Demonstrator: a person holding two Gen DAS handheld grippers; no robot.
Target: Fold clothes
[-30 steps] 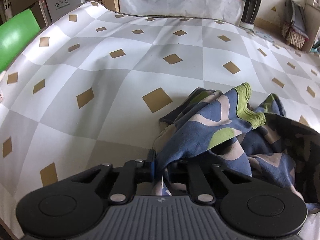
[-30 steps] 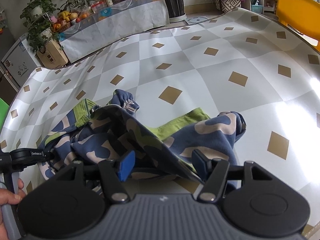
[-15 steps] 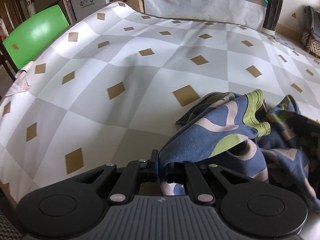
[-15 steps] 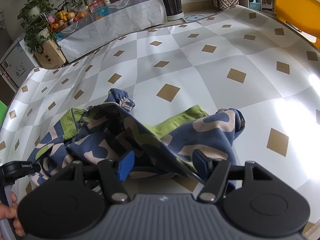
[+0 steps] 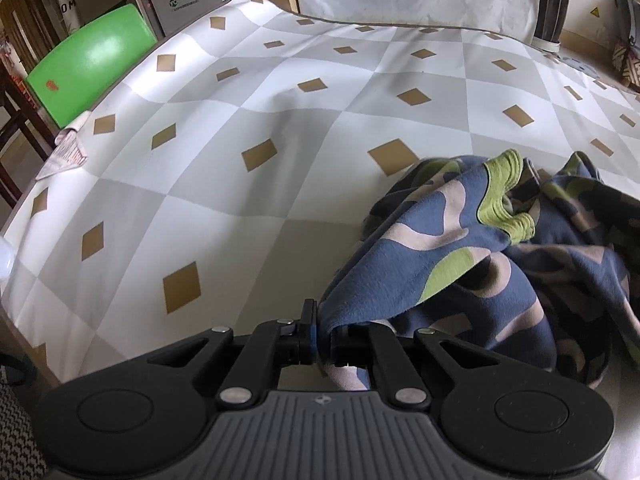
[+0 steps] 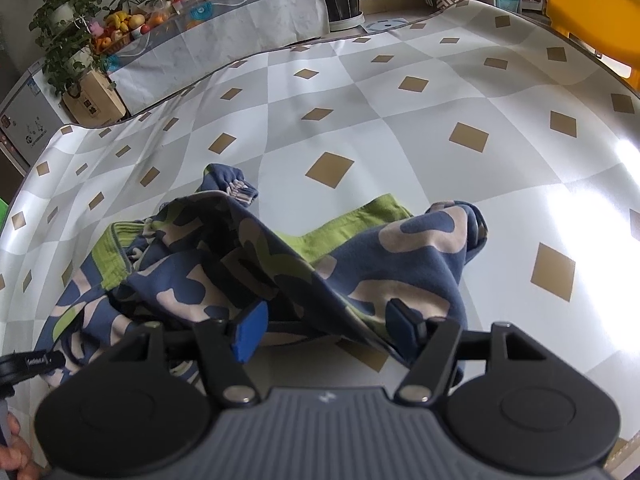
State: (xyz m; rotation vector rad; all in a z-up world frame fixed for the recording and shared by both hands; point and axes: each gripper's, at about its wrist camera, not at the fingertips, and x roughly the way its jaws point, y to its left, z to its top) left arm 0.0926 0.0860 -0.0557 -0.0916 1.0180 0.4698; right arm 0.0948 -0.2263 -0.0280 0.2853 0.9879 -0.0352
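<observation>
Nearest the left wrist camera, the left hand-held gripper is pinched fully together on an edge of the garment, a blue, beige and green patterned piece, and the cloth runs taut from the jaws toward the heap. In the right wrist view, the right hand-held gripper stands partly open; fabric lies between and beneath its fingers, but the pads do not press on it, so it holds nothing. At the lower left edge of that view part of a person's hand shows.

The garment lies crumpled on the near part of the bench, which is covered by a grey-and-white checked cloth with tan diamonds; a green ribbed hem and a cuff poke out of the bunch. Farther off stand a green chair and a yellow chair.

The risk is that the left grip, having only a thin edge, slips as the cloth is pulled out. The right jaws could also close on several bunched layers, spreading the garment twisted rather than flat.
</observation>
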